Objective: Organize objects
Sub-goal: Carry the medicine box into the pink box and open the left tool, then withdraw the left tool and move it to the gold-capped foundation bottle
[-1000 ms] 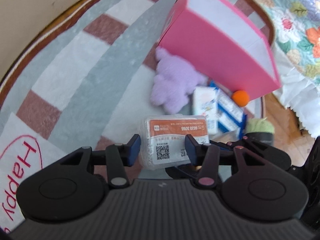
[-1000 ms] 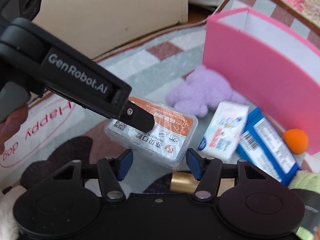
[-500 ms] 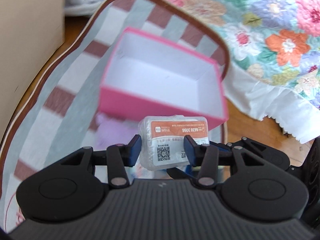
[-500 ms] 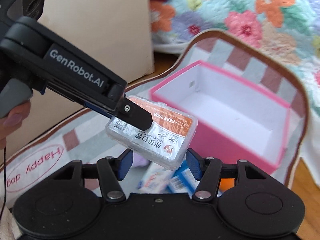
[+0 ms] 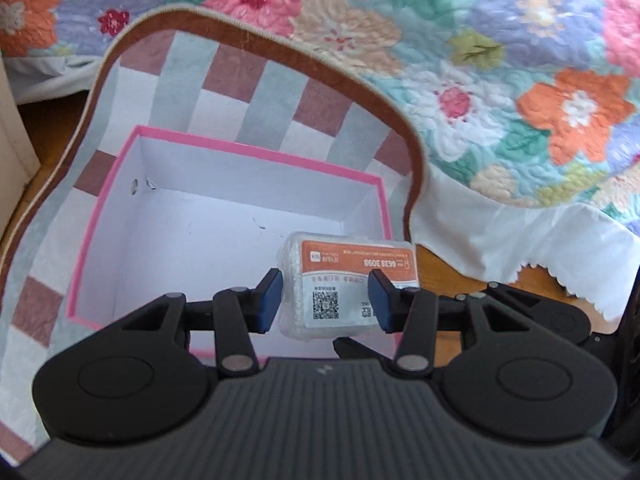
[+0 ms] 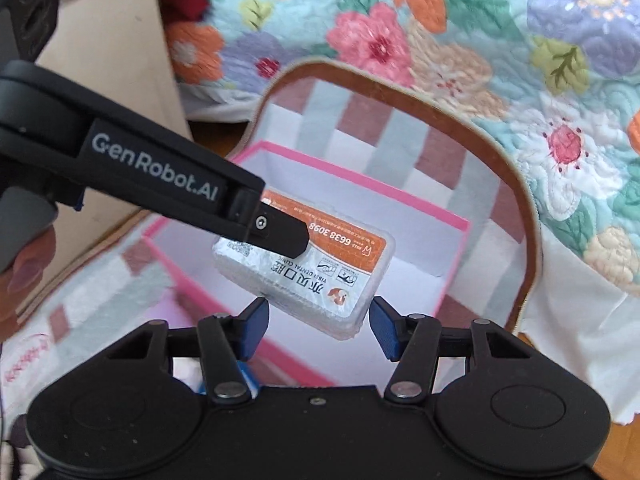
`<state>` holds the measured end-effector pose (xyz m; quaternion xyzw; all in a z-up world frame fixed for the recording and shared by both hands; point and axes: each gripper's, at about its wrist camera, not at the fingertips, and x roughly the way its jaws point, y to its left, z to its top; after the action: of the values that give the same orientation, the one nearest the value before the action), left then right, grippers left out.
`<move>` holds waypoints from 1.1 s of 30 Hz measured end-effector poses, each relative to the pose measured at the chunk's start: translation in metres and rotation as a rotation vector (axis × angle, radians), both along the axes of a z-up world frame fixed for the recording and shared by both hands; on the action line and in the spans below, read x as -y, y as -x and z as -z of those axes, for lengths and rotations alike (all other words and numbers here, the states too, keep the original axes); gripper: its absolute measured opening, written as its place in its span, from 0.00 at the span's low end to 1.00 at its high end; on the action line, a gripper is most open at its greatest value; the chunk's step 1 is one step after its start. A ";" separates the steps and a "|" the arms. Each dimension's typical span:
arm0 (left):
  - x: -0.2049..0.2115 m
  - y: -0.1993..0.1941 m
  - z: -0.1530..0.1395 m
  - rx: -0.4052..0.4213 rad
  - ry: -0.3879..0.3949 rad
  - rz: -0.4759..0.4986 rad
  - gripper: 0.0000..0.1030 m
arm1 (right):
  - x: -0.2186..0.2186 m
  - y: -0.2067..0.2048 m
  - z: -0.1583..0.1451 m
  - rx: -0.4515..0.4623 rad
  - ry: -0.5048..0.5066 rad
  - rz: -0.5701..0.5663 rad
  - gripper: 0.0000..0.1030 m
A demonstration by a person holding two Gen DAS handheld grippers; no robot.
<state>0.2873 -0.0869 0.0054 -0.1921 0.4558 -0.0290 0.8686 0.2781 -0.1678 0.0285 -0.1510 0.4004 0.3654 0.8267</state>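
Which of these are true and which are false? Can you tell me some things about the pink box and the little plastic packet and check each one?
1. The left gripper holds the clear plastic packet with the orange label. True.
2. The open pink cardboard box with white inside is full of toys. False: its inside shows only bare white card.
3. The packet lies on the box's floor. False: it is held in the air above the box.
4. The box stands on a checked rug with a brown border. True.
5. The right gripper squeezes the packet. False: its pads do not press it, though its jaws are closing.
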 end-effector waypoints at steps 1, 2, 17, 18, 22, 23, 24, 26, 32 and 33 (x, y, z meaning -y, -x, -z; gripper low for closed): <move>-0.003 -0.006 0.006 -0.004 0.000 -0.008 0.44 | -0.003 -0.008 0.005 -0.020 0.005 0.009 0.59; -0.006 -0.011 0.013 -0.010 0.001 -0.016 0.44 | -0.005 -0.013 0.009 -0.037 0.006 0.018 0.59; -0.040 -0.062 0.101 -0.142 0.159 -0.058 0.43 | -0.045 -0.049 0.081 -0.085 0.180 0.077 0.59; -0.042 -0.065 0.106 -0.150 0.183 -0.071 0.44 | -0.045 -0.050 0.081 -0.077 0.193 0.073 0.59; -0.045 -0.069 0.125 -0.161 0.251 -0.113 0.42 | -0.050 -0.046 0.083 -0.029 0.268 0.062 0.61; -0.045 -0.069 0.127 -0.155 0.258 -0.120 0.42 | -0.051 -0.045 0.083 -0.010 0.294 0.063 0.63; -0.043 -0.068 0.129 -0.155 0.253 -0.125 0.42 | -0.051 -0.043 0.082 0.005 0.307 0.072 0.63; -0.039 -0.066 0.128 -0.163 0.218 -0.119 0.42 | -0.046 -0.040 0.076 -0.005 0.284 0.074 0.63; -0.023 -0.044 0.090 -0.118 0.059 -0.009 0.45 | -0.012 -0.030 0.047 -0.105 0.143 0.112 0.62; -0.022 -0.039 0.081 -0.120 0.046 0.006 0.45 | -0.007 -0.028 0.042 -0.141 0.122 0.128 0.62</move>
<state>0.3262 -0.0649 -0.0760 -0.2119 0.5070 -0.0305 0.8350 0.3059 -0.1607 -0.0132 -0.1490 0.4880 0.2964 0.8073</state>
